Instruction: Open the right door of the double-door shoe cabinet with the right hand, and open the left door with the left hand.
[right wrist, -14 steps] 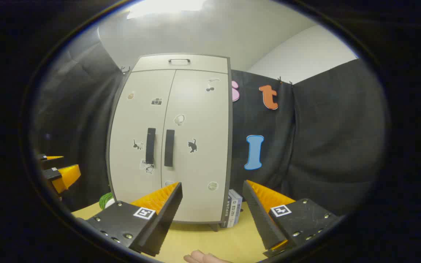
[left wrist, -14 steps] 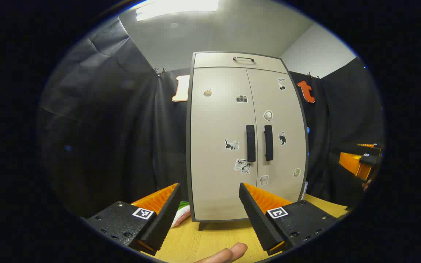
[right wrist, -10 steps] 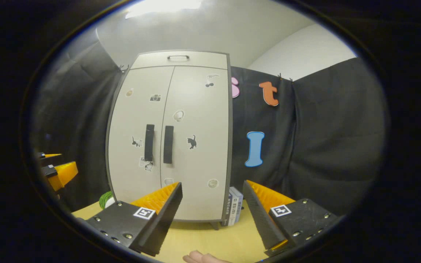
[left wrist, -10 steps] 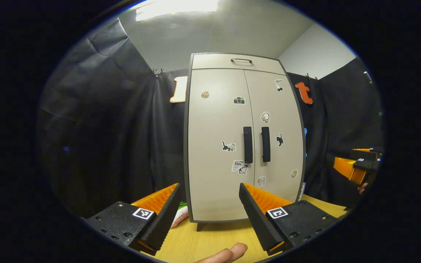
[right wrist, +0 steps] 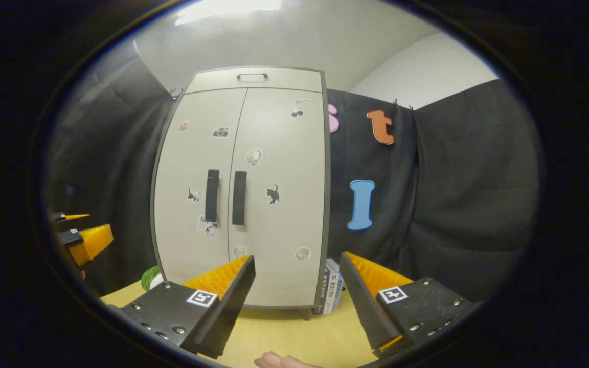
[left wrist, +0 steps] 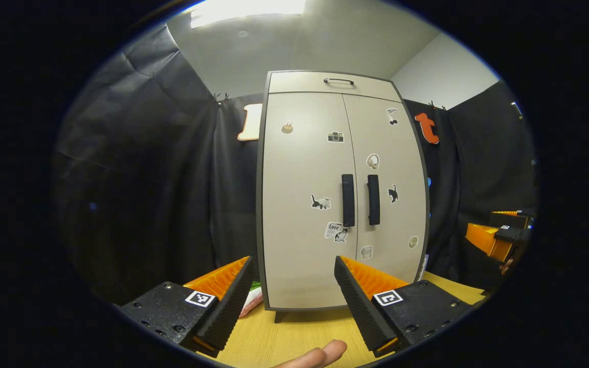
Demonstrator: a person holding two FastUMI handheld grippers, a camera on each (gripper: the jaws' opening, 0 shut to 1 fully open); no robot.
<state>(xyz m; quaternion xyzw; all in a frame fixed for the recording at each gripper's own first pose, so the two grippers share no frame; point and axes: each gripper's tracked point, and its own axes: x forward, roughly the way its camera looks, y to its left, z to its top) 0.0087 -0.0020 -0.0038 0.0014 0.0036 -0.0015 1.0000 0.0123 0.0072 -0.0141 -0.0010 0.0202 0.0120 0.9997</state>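
In the left gripper view, the left tool (left wrist: 292,296) stays spread wide and empty, the shoe cabinet (left wrist: 343,194) barely shifted, doors shut. In the right gripper view, the right tool (right wrist: 297,299), also wide, has tilted toward the right handle (right wrist: 239,198); the approach has only begun.

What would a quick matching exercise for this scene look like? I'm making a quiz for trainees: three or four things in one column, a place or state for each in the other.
Column one:
1. left door handle
2. books
3. top handle
4. left gripper

Column two:
A. open, holding nothing
B. on the panel above both doors
C. upright bar beside the seam between the doors
D. standing on the table at the cabinet's right side

Pairs: 1-C, 2-D, 3-B, 4-A
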